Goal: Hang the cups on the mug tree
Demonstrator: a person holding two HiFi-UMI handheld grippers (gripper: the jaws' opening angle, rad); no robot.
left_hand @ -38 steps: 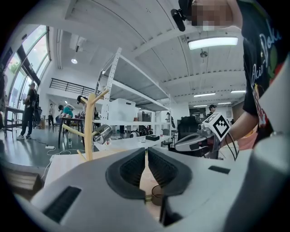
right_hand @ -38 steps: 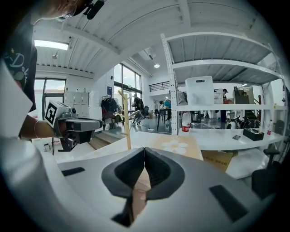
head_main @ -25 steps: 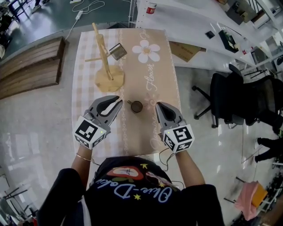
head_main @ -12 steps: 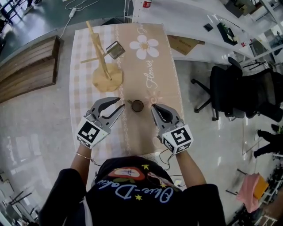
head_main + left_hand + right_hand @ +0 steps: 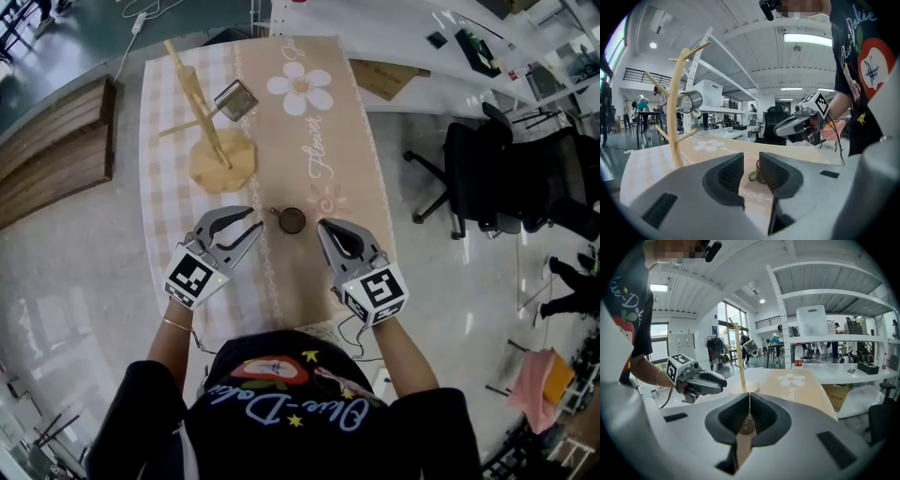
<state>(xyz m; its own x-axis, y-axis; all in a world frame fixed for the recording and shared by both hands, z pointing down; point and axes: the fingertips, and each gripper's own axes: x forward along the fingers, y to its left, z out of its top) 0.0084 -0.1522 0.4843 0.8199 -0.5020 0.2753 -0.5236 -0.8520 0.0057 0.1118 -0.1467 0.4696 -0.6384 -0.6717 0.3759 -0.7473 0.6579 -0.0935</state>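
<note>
A small brown cup [image 5: 292, 220] stands on the flower-print table runner [image 5: 309, 141], between my two grippers. My left gripper [image 5: 249, 228] is open just left of it, and through its gap the cup [image 5: 755, 174] shows. My right gripper [image 5: 324, 228] is shut with nothing in it, just right of the cup. The wooden mug tree [image 5: 208, 139] stands farther back on the left. A metal cup [image 5: 235, 99] hangs on one of its pegs. The tree [image 5: 672, 126] and metal cup [image 5: 690, 101] also show in the left gripper view.
The table [image 5: 159, 234] is narrow, with its edges close on both sides of my grippers. A black office chair [image 5: 483, 178] stands on the right. A wooden bench [image 5: 52, 155] lies on the floor at the left. A cardboard sheet [image 5: 386, 79] lies beyond the table's right edge.
My right gripper has drifted left, closer to the brown cup. The left gripper has barely moved. The cups and the mug tree stay put.
</note>
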